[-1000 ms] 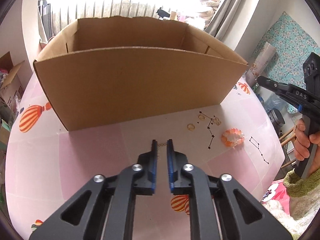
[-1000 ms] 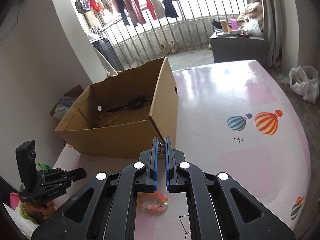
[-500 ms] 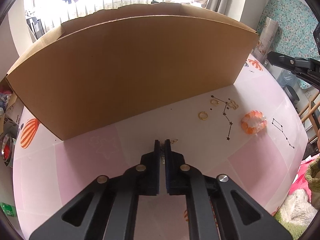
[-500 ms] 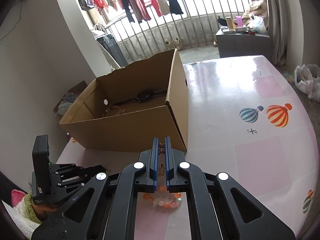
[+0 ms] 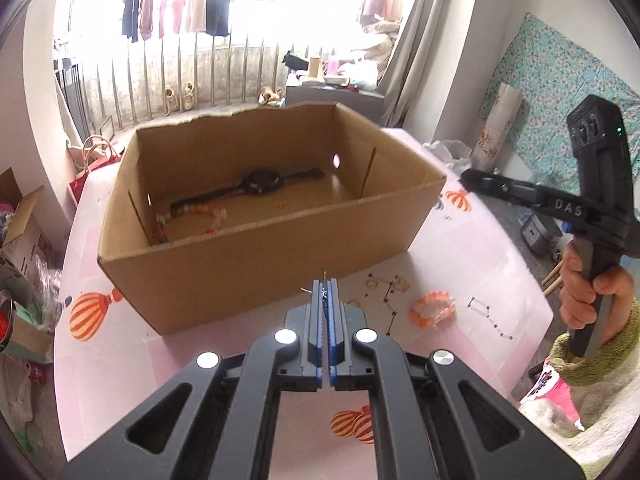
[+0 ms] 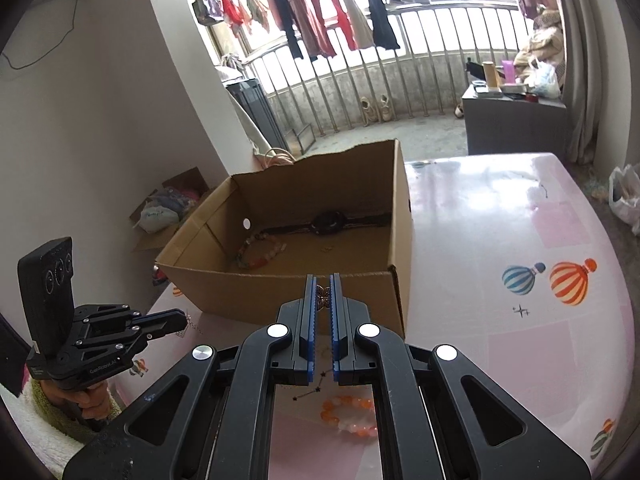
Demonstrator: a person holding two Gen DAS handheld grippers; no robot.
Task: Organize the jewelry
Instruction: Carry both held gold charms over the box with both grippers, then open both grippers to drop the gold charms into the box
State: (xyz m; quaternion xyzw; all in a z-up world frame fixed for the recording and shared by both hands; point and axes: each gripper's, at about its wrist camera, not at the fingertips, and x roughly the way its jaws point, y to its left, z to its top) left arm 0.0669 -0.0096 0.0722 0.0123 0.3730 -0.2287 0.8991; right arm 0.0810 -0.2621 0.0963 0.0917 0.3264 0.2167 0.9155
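A: Left gripper (image 5: 325, 295) is pinched shut on a small gold piece, maybe an earring; only thin wire ends poke out past the pads, so I can't name it for sure. Its jaws have just been closing, with that piece between them.

B: And the right gripper (image 6: 323, 293)?

A: Clamped on a little bronze butterfly charm (image 6: 322, 295), held near the tips. Both grippers hang on the near side of the box (image 5: 260, 264), just short of its front wall.

B: What is already in the box?

A: A watch (image 5: 260, 181) along the back wall and a bead bracelet (image 6: 260, 254) near the left wall. Out on the table (image 5: 472, 248), by the box's front right corner, lie an orange bracelet (image 5: 434, 307) and a few gold bits (image 5: 390, 286).

B: So the step in hand is the drop?

A: I judge so. To do it well, carry each piece clear over the front rim before opening; the wall is tall enough to catch a low tip.

B: One at a time?

A: Better that way. The pieces are tiny and light, and they may cling to the ribbed pads, so open wide over bare cardboard, low inside the box, and check that the piece has fallen.

B: Any risk?

A: Nudging the box with a finger, or letting go early so the piece bounces off the rim onto the table.
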